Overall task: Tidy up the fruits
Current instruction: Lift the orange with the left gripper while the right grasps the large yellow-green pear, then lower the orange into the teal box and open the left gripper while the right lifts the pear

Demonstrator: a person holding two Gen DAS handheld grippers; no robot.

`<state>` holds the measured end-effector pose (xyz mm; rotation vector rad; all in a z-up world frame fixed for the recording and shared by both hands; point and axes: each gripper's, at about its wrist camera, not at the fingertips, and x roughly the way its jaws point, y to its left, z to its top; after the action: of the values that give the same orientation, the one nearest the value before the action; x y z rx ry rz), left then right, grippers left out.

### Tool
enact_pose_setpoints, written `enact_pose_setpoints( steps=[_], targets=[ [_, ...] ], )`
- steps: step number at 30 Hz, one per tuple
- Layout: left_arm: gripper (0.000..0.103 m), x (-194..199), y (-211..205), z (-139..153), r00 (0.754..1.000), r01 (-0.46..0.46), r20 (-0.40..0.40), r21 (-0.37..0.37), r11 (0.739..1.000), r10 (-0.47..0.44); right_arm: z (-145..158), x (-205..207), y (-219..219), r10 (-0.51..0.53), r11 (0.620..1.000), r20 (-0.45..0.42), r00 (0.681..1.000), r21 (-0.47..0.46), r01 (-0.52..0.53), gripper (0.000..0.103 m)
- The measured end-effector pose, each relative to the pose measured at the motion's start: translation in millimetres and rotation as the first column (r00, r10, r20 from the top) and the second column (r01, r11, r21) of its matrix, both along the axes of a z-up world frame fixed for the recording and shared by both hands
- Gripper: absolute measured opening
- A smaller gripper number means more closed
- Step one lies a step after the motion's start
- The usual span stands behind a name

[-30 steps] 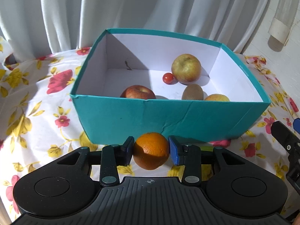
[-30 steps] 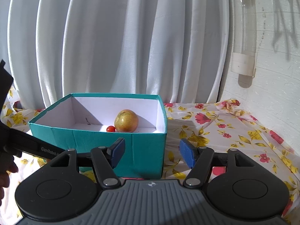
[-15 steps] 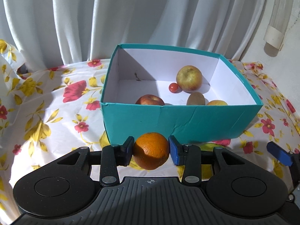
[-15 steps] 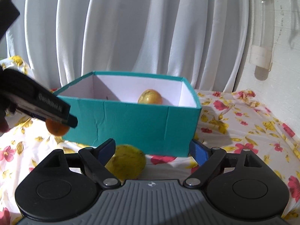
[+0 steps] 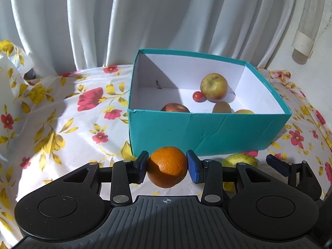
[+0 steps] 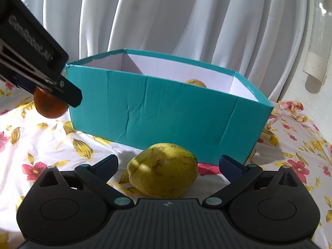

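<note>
My left gripper [image 5: 167, 167] is shut on an orange [image 5: 167, 166], held just in front of the teal box [image 5: 207, 132]. Inside the box lie a yellow-green apple [image 5: 213, 86], a cherry tomato [image 5: 197, 96], a red apple [image 5: 175, 108], a kiwi [image 5: 221, 107] and part of a yellow fruit [image 5: 244, 111]. A yellow-green pear [image 6: 162, 170] rests on the cloth before the box. My right gripper [image 6: 169, 164] straddles the pear, its jaws opening wide, the pads clear of it. The pear [image 5: 238, 160] and a right fingertip [image 5: 277, 165] also show in the left wrist view. The orange [image 6: 48, 105] hangs at the right wrist view's left edge.
A floral tablecloth [image 5: 62, 114] covers the table. White curtains [image 5: 145, 20] hang behind the box. A white wall with a clear tube [image 6: 317, 41] stands at the right. The left gripper's body [image 6: 31, 47] fills the upper left of the right wrist view.
The right gripper dropped toward the cloth and widened its jaws around the pear, which has come into view. The left gripper drew back from the box, still holding the orange.
</note>
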<state>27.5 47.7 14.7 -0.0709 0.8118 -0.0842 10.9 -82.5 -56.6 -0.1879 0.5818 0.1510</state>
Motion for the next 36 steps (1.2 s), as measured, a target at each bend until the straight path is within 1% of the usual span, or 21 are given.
enact_pose_setpoints(
  steps=[2, 4, 6, 7, 9, 11, 14, 17, 23, 27, 31, 36],
  targets=[
    [0.044, 0, 1, 0, 1.0, 0.001, 0.0, 0.0, 1.0, -0.001, -3, 4, 1, 0.002, 1.0, -0.005, 1.0, 0.001, -0.002, 0.103],
    [0.044, 1, 1, -1, 1.0, -0.001, -0.002, 0.001, 1.0, 0.001, -6, 8, 1, 0.005, 1.0, -0.01, 1.0, -0.002, -0.005, 0.1],
    [0.044, 1, 1, -1, 1.0, -0.001, -0.002, 0.0, 1.0, 0.001, -8, 12, 2, 0.017, 1.0, -0.021, 1.0, 0.001, -0.017, 0.094],
    [0.044, 1, 1, -1, 1.0, -0.001, -0.003, 0.001, 1.0, 0.001, -11, 13, 2, 0.02, 1.0, -0.029, 0.999, 0.0, -0.02, 0.093],
    [0.044, 1, 1, -1, 1.0, -0.002, -0.003, 0.001, 1.0, 0.002, -13, 16, 2, 0.027, 1.0, -0.045, 0.999, 0.01, -0.027, 0.084],
    [0.044, 2, 1, -1, 1.0, -0.004, -0.004, 0.002, 1.0, 0.004, -15, 17, 2, 0.021, 1.0, -0.048, 0.999, 0.01, -0.021, 0.079],
    [0.044, 2, 1, -2, 1.0, -0.006, -0.007, 0.004, 1.0, 0.006, -16, 19, 0, 0.027, 0.999, -0.047, 0.999, 0.02, -0.026, 0.078],
    [0.044, 3, 0, -3, 1.0, -0.001, -0.008, 0.003, 1.0, 0.001, -20, 23, 3, 0.025, 1.0, -0.058, 0.998, 0.007, -0.025, 0.078],
    [0.044, 4, -3, -3, 1.0, -0.001, -0.011, 0.014, 1.0, 0.001, -19, 22, -6, 0.007, 0.998, -0.079, 0.997, 0.058, -0.002, 0.077],
    [0.044, 4, -7, -1, 1.0, 0.003, -0.006, 0.028, 1.0, -0.002, -6, 14, -15, -0.015, 0.996, -0.063, 0.998, 0.084, 0.021, 0.077],
    [0.044, 3, -13, 5, 1.0, 0.008, 0.004, 0.04, 0.999, -0.009, 21, 2, -27, -0.048, 0.994, -0.002, 0.999, 0.103, 0.047, 0.077],
    [0.044, 1, -21, 15, 0.999, 0.024, 0.03, 0.046, 0.999, -0.025, 54, -10, -46, -0.101, 0.989, 0.072, 0.992, 0.118, 0.092, 0.077]
  ],
)
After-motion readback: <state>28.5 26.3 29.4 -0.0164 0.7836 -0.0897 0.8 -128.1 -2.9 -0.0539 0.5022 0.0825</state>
